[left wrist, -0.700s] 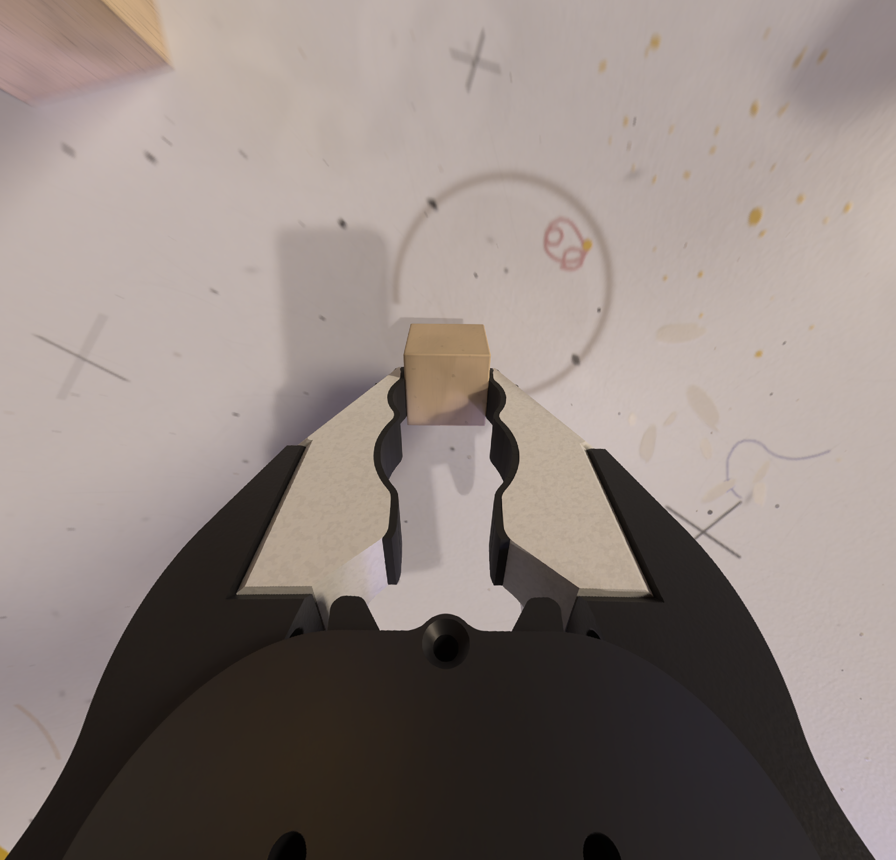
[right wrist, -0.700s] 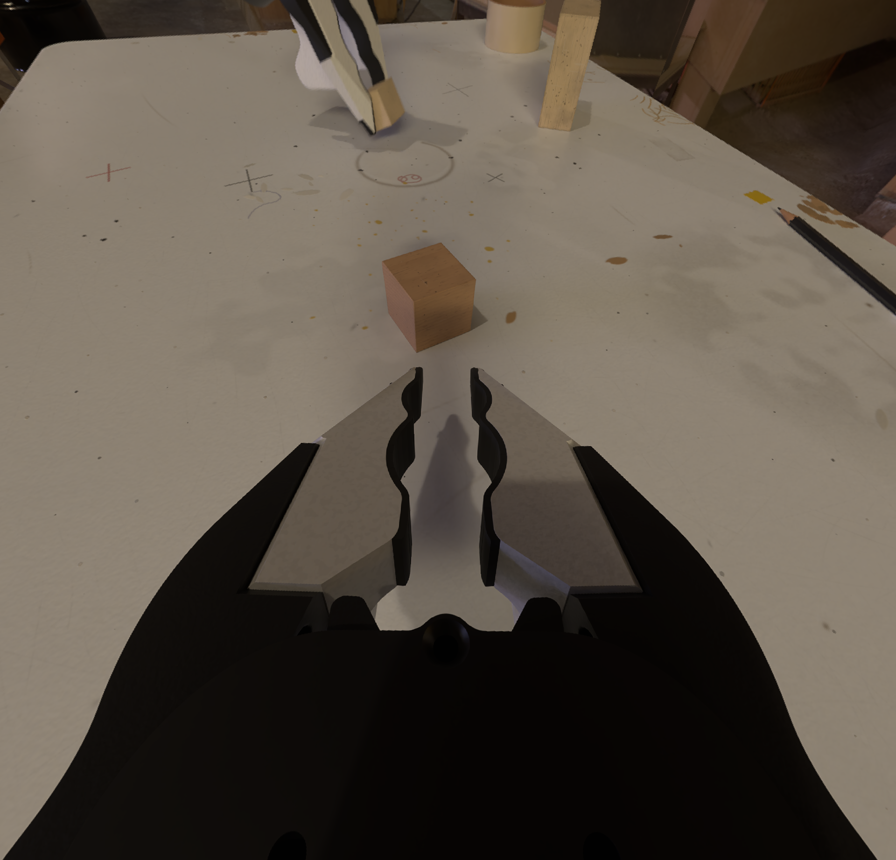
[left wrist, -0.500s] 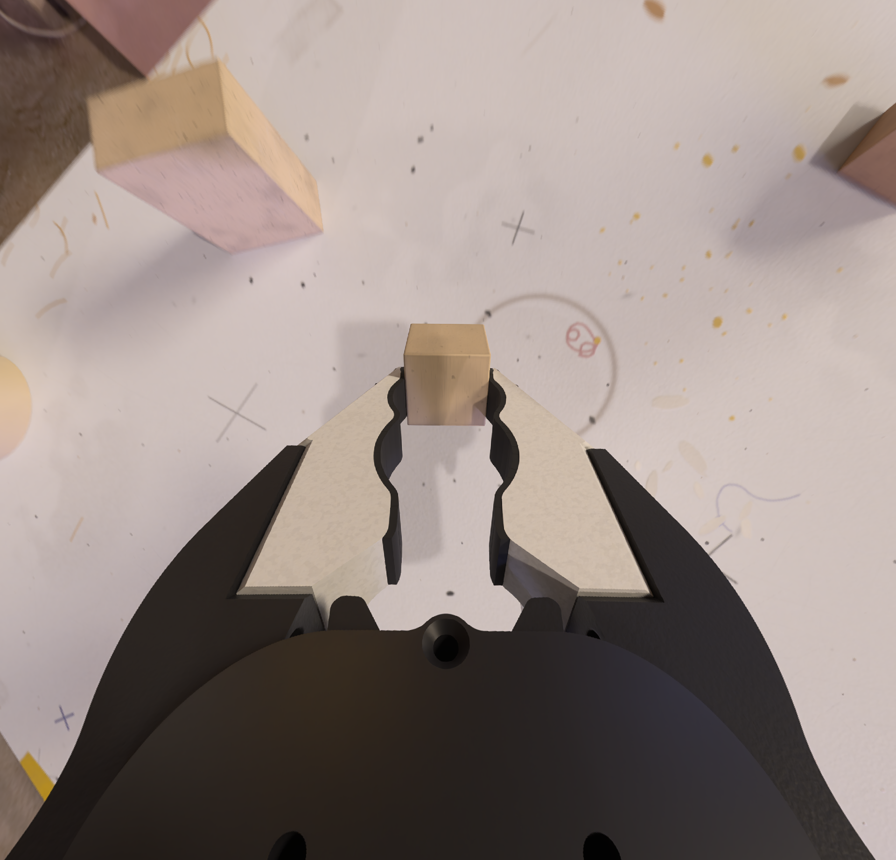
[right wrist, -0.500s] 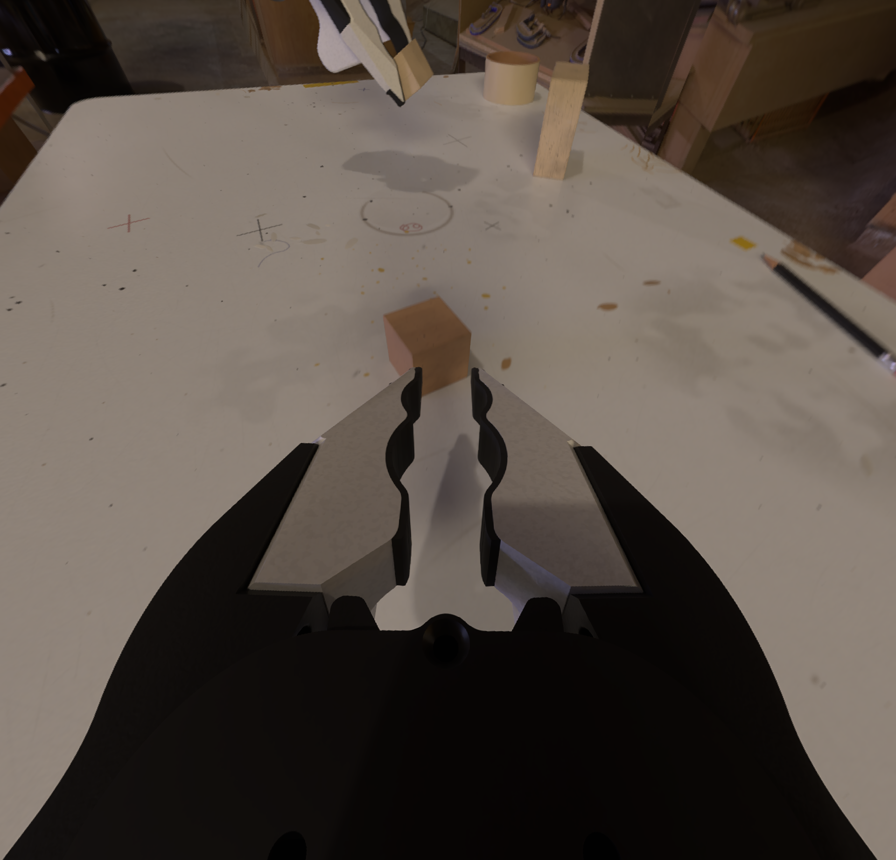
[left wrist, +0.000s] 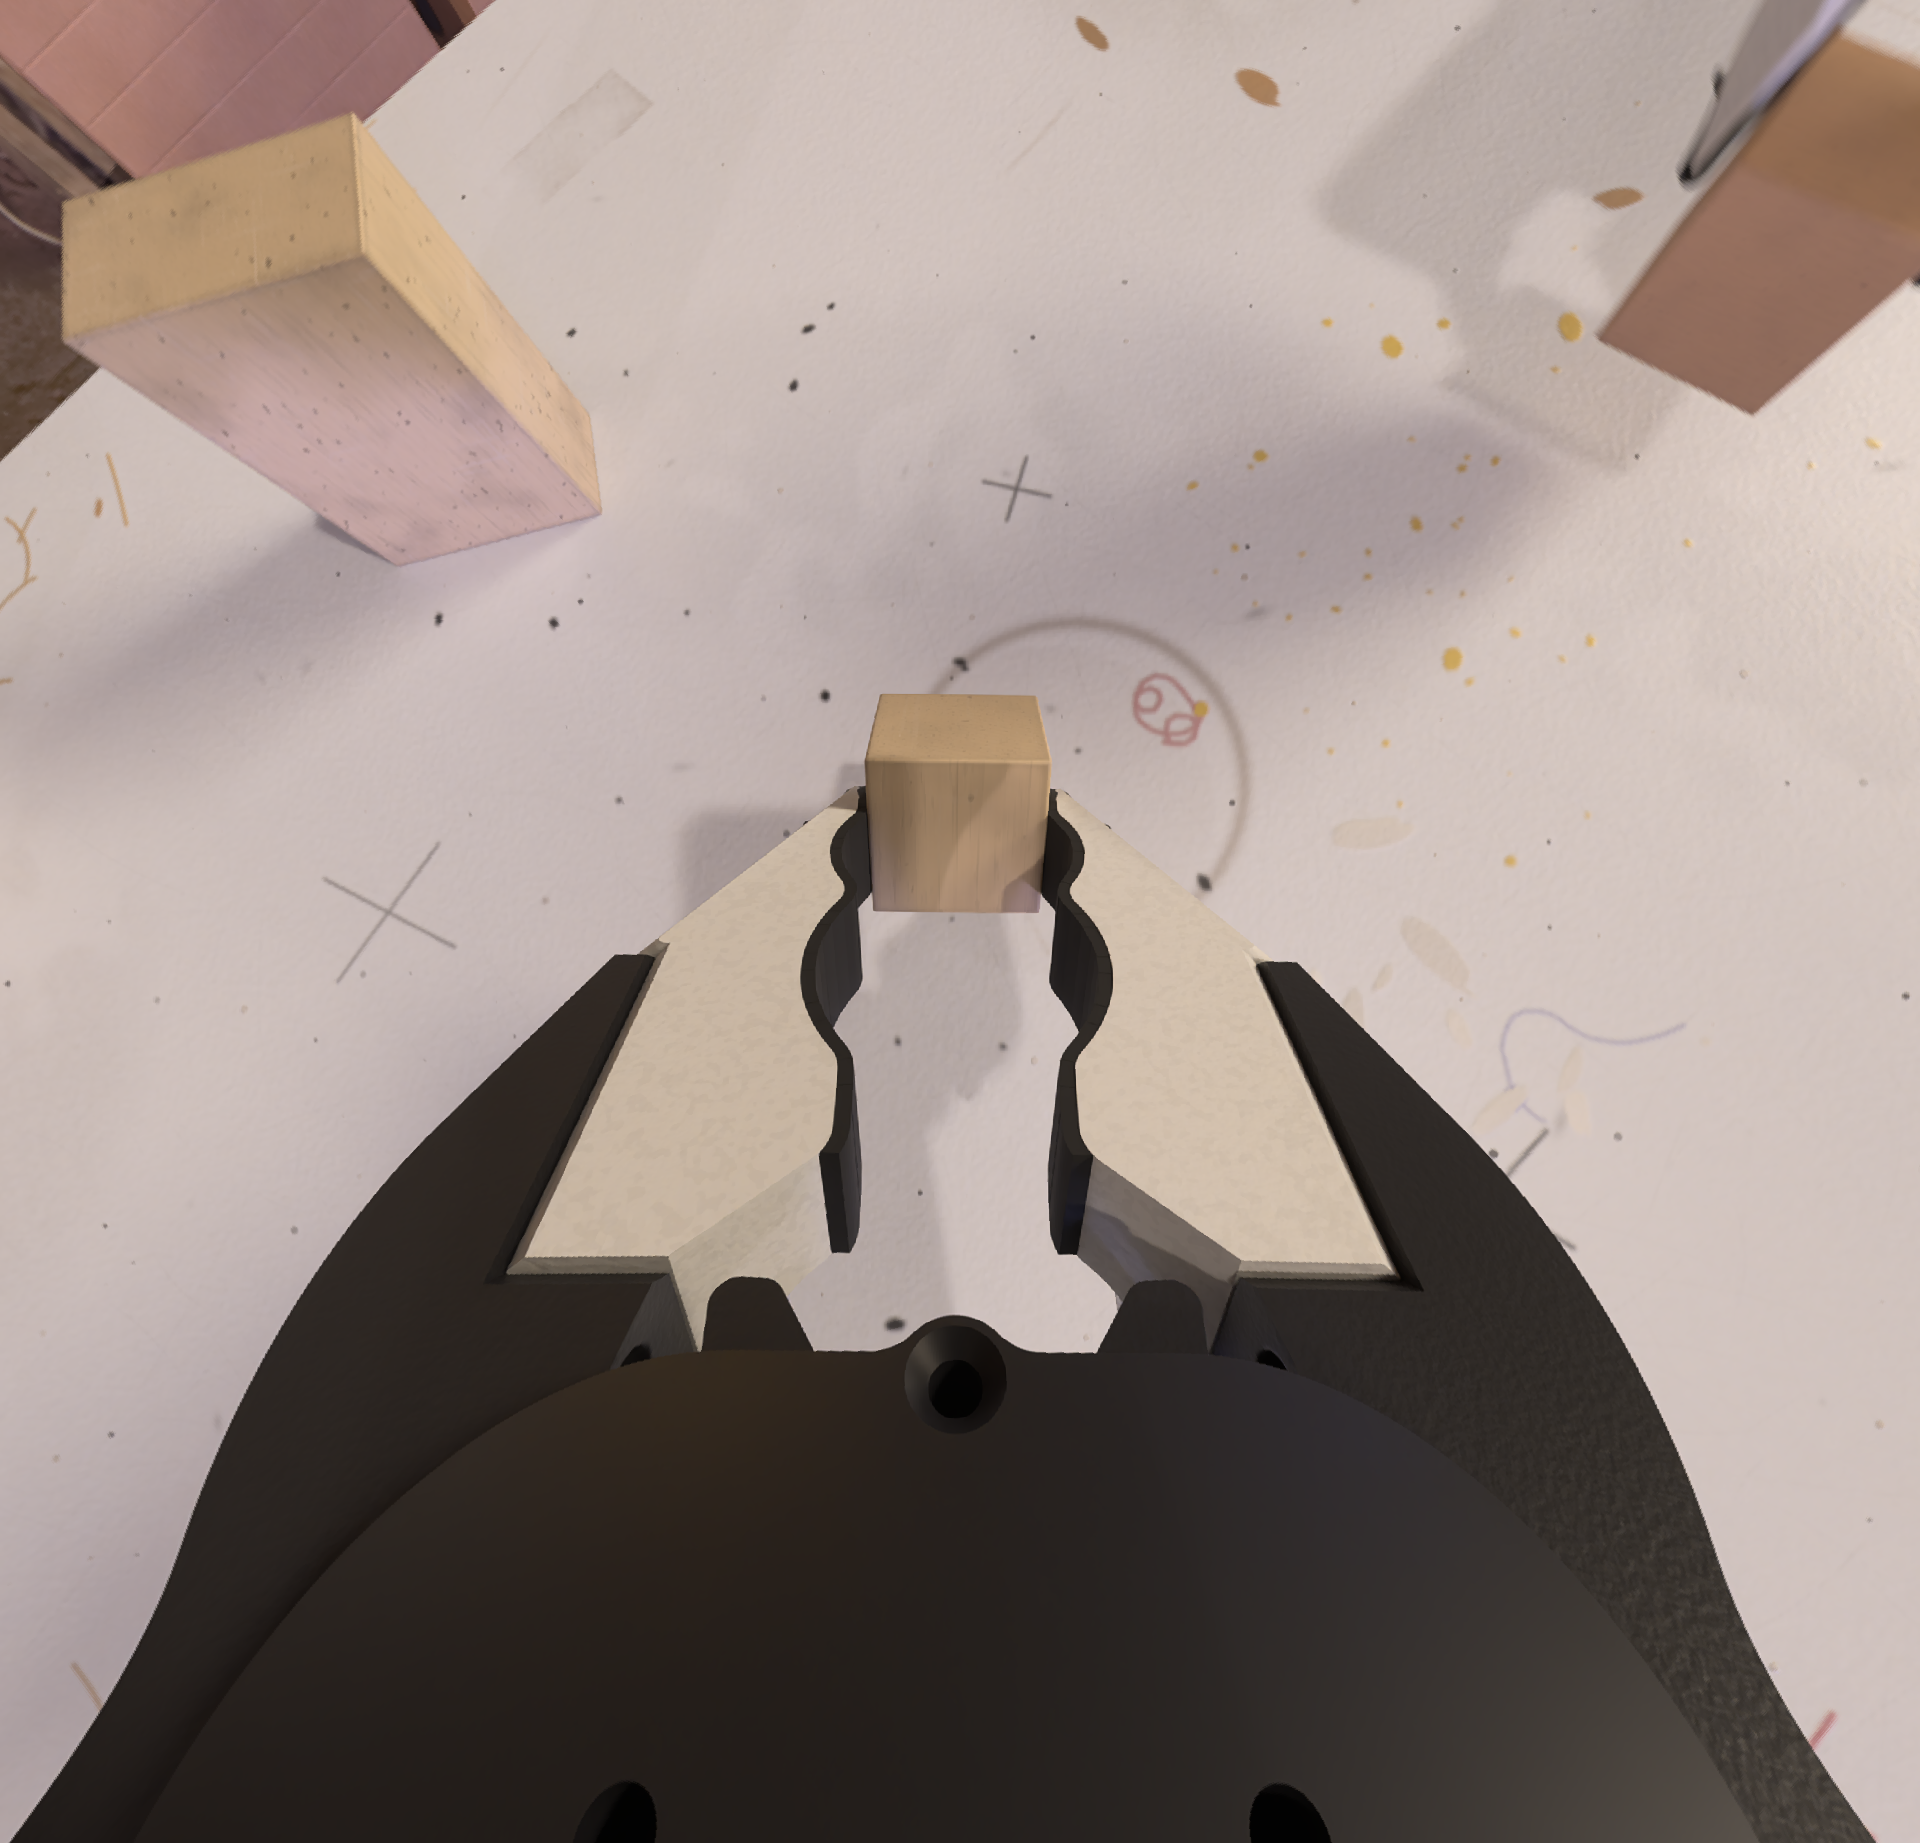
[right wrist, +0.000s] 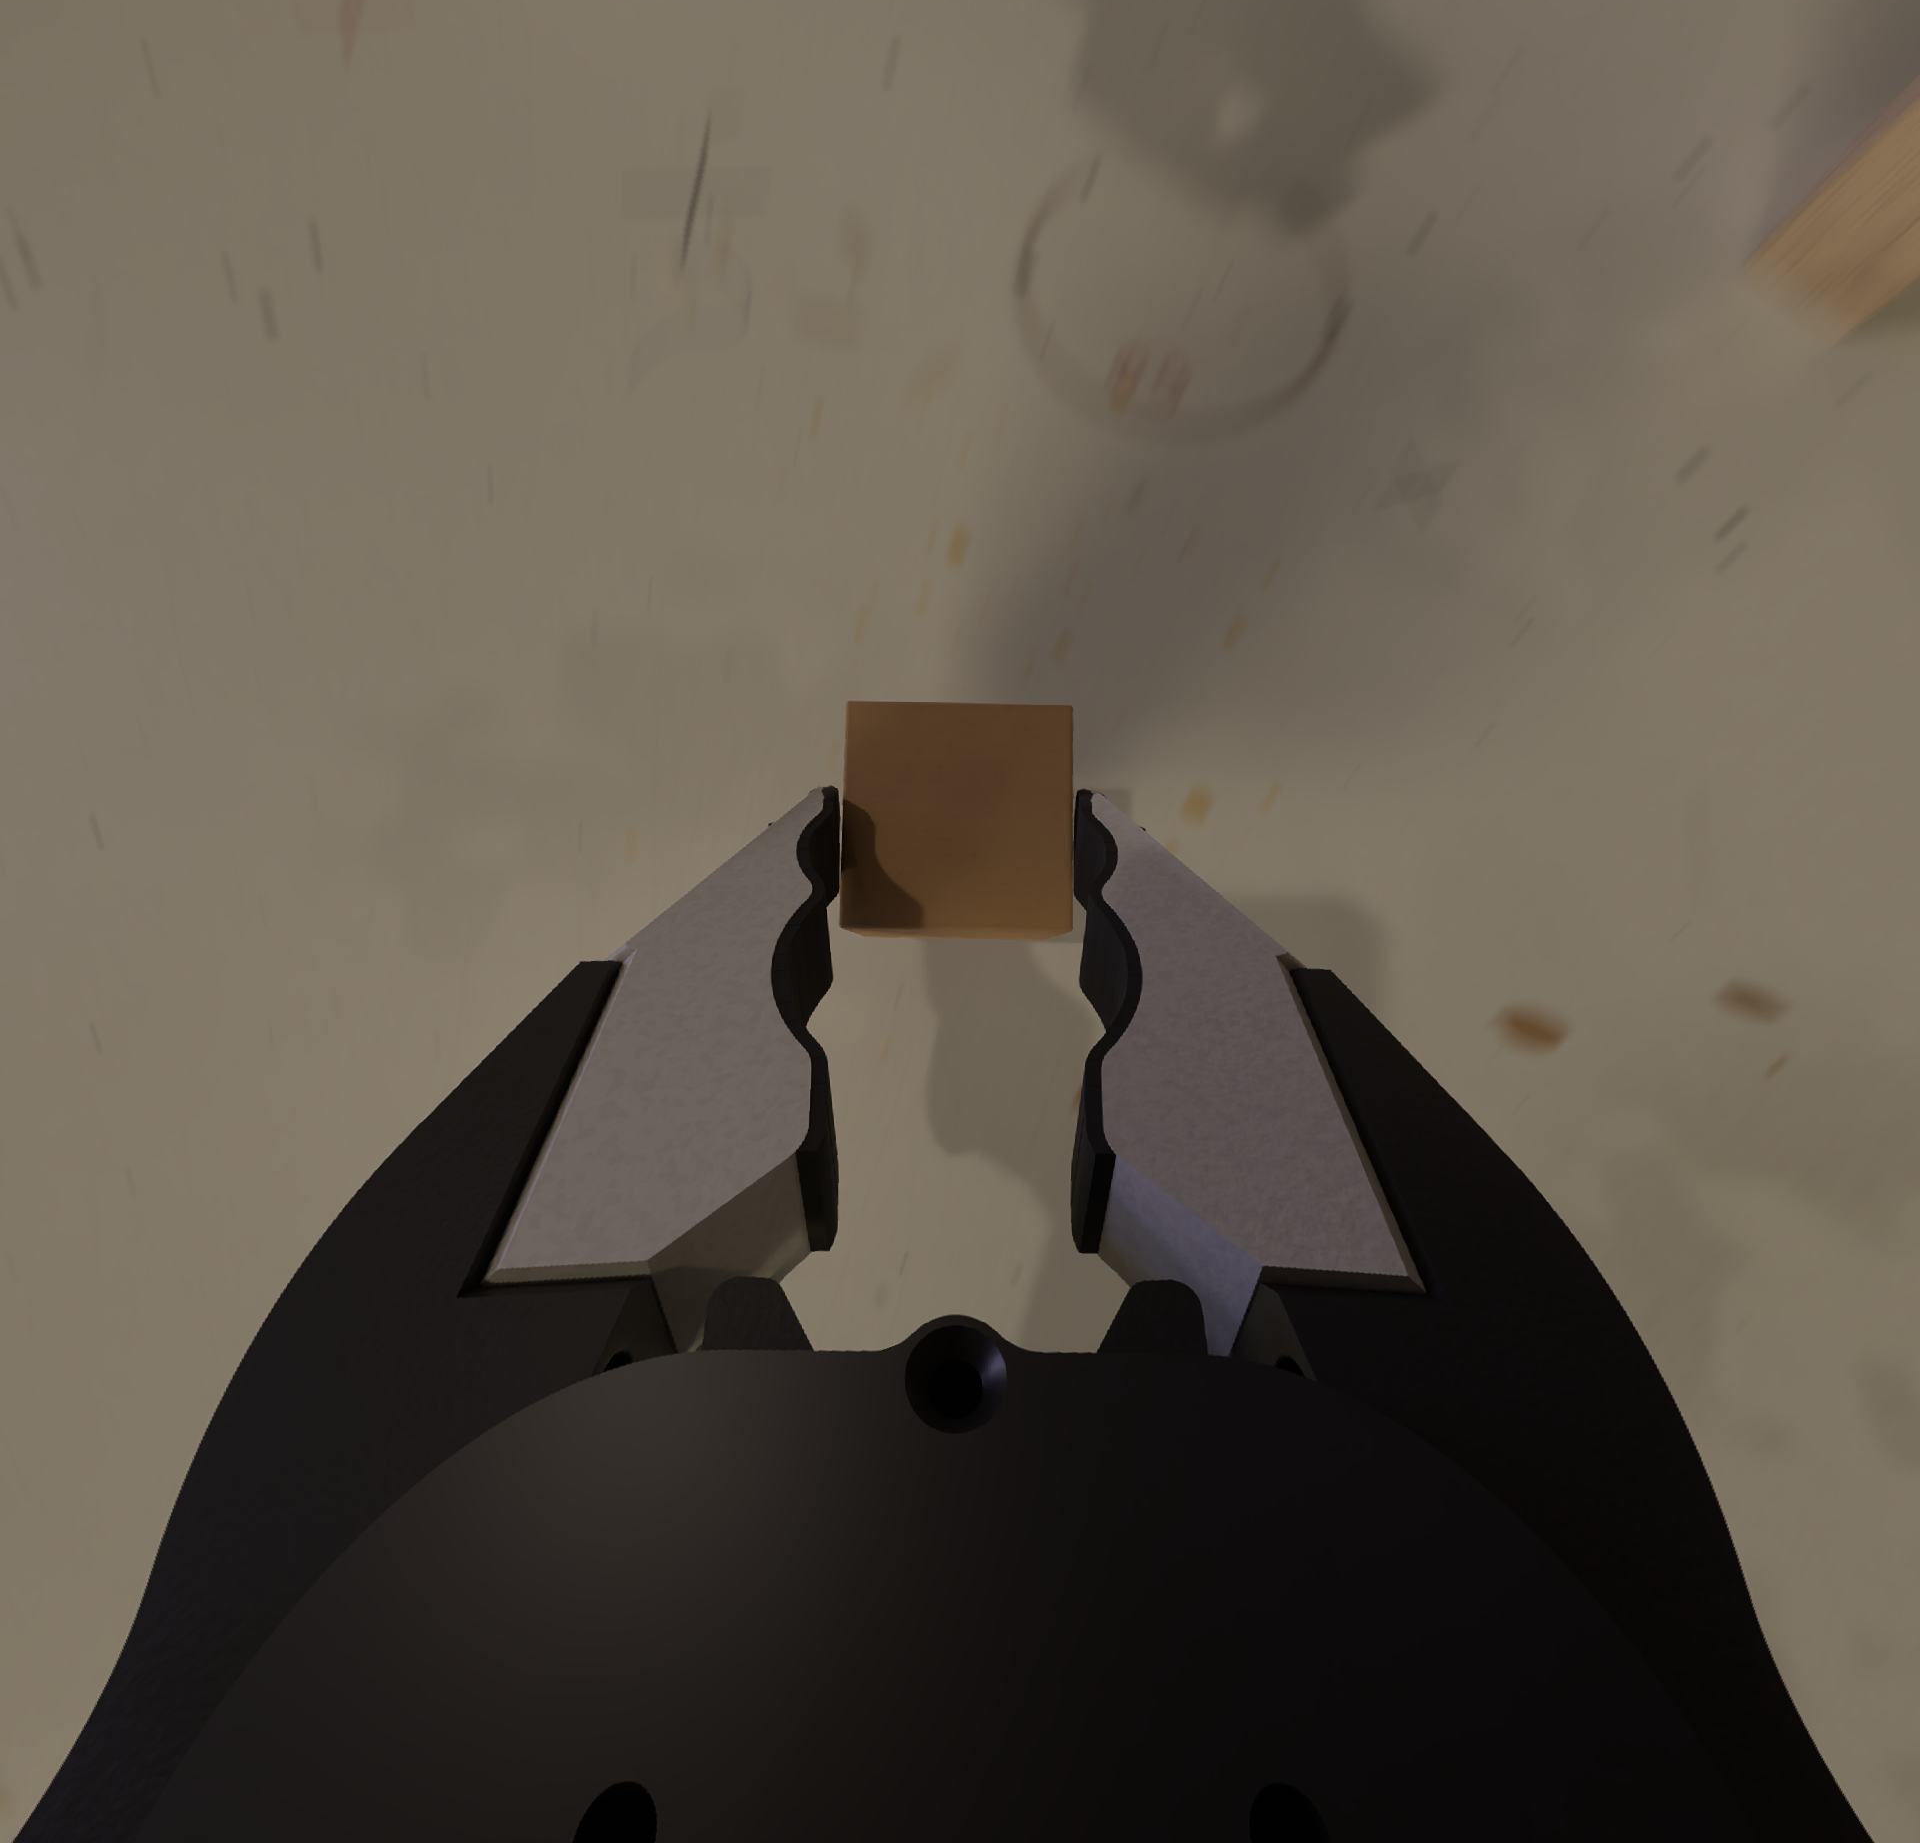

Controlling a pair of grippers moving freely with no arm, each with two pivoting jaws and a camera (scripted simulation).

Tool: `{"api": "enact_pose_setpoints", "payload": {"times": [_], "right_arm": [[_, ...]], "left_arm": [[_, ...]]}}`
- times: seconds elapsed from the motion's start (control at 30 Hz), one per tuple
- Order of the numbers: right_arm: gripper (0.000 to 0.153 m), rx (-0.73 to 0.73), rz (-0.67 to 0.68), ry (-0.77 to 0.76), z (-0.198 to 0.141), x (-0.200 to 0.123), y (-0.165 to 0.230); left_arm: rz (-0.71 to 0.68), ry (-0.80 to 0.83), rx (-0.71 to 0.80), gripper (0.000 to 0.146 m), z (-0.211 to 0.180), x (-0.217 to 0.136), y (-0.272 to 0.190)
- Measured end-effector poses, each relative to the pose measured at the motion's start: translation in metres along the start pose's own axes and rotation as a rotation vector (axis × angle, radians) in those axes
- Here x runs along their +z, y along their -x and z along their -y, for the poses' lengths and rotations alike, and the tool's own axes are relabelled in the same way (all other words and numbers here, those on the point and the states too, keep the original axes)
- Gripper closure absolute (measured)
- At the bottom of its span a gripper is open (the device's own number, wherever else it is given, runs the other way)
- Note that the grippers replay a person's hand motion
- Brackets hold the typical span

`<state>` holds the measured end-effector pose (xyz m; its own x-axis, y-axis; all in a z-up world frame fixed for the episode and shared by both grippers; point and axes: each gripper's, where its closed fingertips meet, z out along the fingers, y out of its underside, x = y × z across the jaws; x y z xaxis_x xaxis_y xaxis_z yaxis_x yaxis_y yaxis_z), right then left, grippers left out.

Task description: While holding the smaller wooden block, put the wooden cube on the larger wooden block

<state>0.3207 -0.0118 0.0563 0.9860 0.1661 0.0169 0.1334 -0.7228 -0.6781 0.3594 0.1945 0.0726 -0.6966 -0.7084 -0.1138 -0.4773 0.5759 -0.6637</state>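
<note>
Left gripper (left wrist: 956,837) is closed on the small pale wood block (left wrist: 956,806), pinched at the fingertips w/ the fingers narrow. The block's long axis runs along the fingers, one end face pointing away from the camera, out past the tips. It's held up off the white table (left wrist: 312,1118), above a pencilled circle (left wrist: 1091,744) w/ a red scribble inside.

Big wood block (left wrist: 322,339) stands on end on the table at upper left, near the table edge, long axis upright, top face toward the camera. Well apart from the left gripper.

Right gripper (right wrist: 956,848) holds the brown wood cube (right wrist: 956,822) between its fingertips, fingers a bit wider than the left's, touching both side faces. The cube sits square to the fingers, its front part sticking out past the tips. The table behind is blurred in the right wrist view; the cube looks lifted, a shadow under it. From the left wrist view, the cube (left wrist: 1766,266) shows at upper right, w/ part of the right gripper (left wrist: 1766,48) above it. A pale wood edge (right wrist: 1849,235) at upper right of the right wrist view is prob. the big block, too blurred to be sure.
</note>
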Motion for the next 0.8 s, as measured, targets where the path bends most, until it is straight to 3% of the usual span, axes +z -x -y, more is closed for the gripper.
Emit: {"api": "enact_pose_setpoints", "payload": {"times": [0.1, 0.2, 0.33, 0.5, 0.63, 0.73, 0.8], "right_arm": [[0.108, 0.042, -0.086, -0.108, 0.085, -0.003, -0.038], [0.108, 0.092, -0.219, -0.113, 0.161, 0.011, -0.096], [0.108, 0.226, -0.38, -0.069, 0.216, 0.052, -0.176], [0.108, 0.312, -0.613, 0.065, 0.215, 0.078, -0.249], [0.107, 0.369, -0.692, 0.206, 0.188, 0.088, -0.275], [0.106, 0.365, -0.704, 0.225, 0.182, 0.087, -0.277], [0.069, 0.346, -0.698, 0.195, 0.185, 0.081, -0.269]], "left_arm": [[-0.006, -0.037, -0.024, 0.114, -0.01, -0.003, 0.001], [-0.004, -0.062, -0.032, 0.114, -0.019, -0.001, -0.002], [-0.035, -0.106, -0.055, 0.114, -0.022, 0.004, -0.006], [-0.064, -0.136, -0.052, 0.114, -0.022, 0.007, -0.007], [-0.086, -0.131, -0.043, 0.114, -0.026, 0.011, -0.01], [-0.093, -0.139, -0.042, 0.114, -0.027, 0.01, -0.011], [-0.096, -0.142, -0.045, 0.114, -0.028, 0.01, -0.012]]}}
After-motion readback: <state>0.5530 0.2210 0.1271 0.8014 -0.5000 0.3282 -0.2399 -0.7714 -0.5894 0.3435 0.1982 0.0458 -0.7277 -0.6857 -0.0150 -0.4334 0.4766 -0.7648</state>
